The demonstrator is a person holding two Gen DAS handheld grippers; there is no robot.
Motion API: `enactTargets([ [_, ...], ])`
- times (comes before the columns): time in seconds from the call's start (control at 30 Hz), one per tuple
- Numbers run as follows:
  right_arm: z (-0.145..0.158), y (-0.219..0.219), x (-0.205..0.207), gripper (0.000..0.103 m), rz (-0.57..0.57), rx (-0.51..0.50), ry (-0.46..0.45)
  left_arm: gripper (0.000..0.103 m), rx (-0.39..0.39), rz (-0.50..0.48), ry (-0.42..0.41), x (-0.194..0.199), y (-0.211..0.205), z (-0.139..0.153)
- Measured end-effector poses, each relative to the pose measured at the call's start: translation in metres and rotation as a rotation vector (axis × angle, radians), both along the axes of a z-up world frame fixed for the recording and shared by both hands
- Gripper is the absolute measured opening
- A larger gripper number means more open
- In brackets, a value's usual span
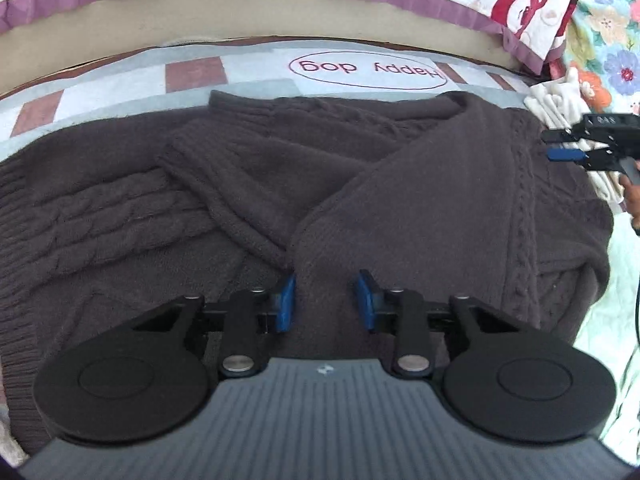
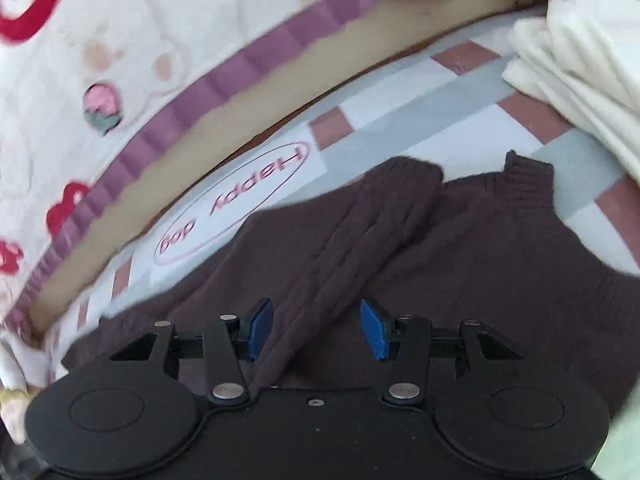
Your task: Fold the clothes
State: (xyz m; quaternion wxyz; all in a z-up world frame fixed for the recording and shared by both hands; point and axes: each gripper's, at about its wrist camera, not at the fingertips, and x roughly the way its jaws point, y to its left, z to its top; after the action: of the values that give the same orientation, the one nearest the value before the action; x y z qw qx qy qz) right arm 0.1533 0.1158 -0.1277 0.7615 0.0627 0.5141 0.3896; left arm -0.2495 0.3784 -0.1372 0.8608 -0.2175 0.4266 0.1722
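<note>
Dark brown knit sweater (image 1: 280, 184) lies flat on the checked "Happy dog" sheet (image 1: 368, 66), both sleeves already crossed over the chest, so the arms-in stage looks done and the next fold is probably the body. Left gripper (image 1: 326, 300) hangs over the near part of the sweater, angled down; blue pads (image 1: 286, 304) stand apart with the lower end of the right-hand sleeve's fabric running between them, but I see no pinch, so I read it as released, likely lining up on that fold edge. Right gripper (image 2: 318, 330) is also slack: jaws spread, a cabled sleeve (image 2: 340, 260) passing under the gap toward 12–1 o'clock, nothing clamped. From the left wrist view the right gripper (image 1: 560, 146) sits out at 2–3 o'clock, just off the sweater's edge, held by a hand (image 1: 632, 196), over a stack of white cloth (image 2: 572, 64). Right view is motion-blurred, so contact with the knit can't be confirmed. Strawberry-print quilt (image 2: 100, 52) with its purple border is bunched at 11–12 o'clock, clear of the work area. Thick knit: expect it to spring back unless the crease is pressed.
</note>
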Motion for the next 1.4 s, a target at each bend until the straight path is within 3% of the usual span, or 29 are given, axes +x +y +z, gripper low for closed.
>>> enactTargets([
  [0.07, -0.01, 0.004, 0.004, 0.055, -0.034, 0.005, -0.007, 0.036, 0.0, 0.011, 0.007, -0.001, 0.002, -0.001],
  [0.2, -0.023, 0.004, 0.005, 0.055, -0.062, 0.134, 0.073, 0.036, -0.012, 0.009, 0.013, -0.002, 0.002, -0.004],
  [0.43, -0.034, 0.022, 0.05, 0.058, -0.196, 0.266, 0.04, 0.036, 0.005, -0.002, 0.017, 0.0, -0.001, -0.009],
  [0.5, -0.027, 0.019, 0.059, 0.014, -0.228, 0.328, 0.01, 0.038, 0.003, 0.004, 0.019, 0.0, -0.001, -0.011],
  [0.53, -0.017, 0.017, 0.06, 0.003, -0.239, 0.349, -0.042, 0.039, 0.003, 0.005, 0.022, 0.0, -0.001, -0.012],
  [0.6, 0.001, 0.003, 0.065, 0.003, -0.269, 0.386, -0.102, 0.04, 0.003, 0.0, 0.025, 0.001, -0.001, -0.013],
  [0.67, 0.007, -0.005, 0.076, 0.003, -0.278, 0.352, -0.091, 0.041, 0.002, -0.003, 0.027, 0.002, 0.0, -0.013],
  [0.8, 0.009, -0.007, 0.076, 0.012, -0.17, 0.184, -0.031, 0.041, 0.002, -0.002, 0.026, 0.001, 0.0, -0.013],
  [0.87, 0.013, -0.012, 0.056, 0.042, -0.109, 0.105, -0.036, 0.043, 0.013, 0.001, 0.029, 0.002, -0.001, -0.012],
  [0.9, 0.014, -0.017, 0.043, 0.048, -0.084, 0.083, -0.042, 0.044, 0.023, 0.004, 0.032, 0.002, -0.001, -0.012],
  [0.93, 0.015, -0.025, 0.03, 0.049, -0.064, 0.068, -0.043, 0.048, 0.044, 0.01, 0.037, 0.002, -0.002, -0.011],
  [1.13, 0.013, -0.099, -0.039, 0.05, -0.087, 0.099, 0.047, 0.048, 0.168, 0.071, 0.029, -0.004, 0.002, 0.003],
  [1.27, 0.014, -0.141, -0.077, 0.048, -0.142, 0.046, -0.043, 0.047, 0.212, 0.086, 0.018, -0.007, 0.003, 0.013],
  [1.4, 0.012, -0.174, -0.092, 0.051, -0.279, 0.014, -0.112, 0.046, 0.33, 0.112, 0.075, -0.001, -0.003, 0.028],
])
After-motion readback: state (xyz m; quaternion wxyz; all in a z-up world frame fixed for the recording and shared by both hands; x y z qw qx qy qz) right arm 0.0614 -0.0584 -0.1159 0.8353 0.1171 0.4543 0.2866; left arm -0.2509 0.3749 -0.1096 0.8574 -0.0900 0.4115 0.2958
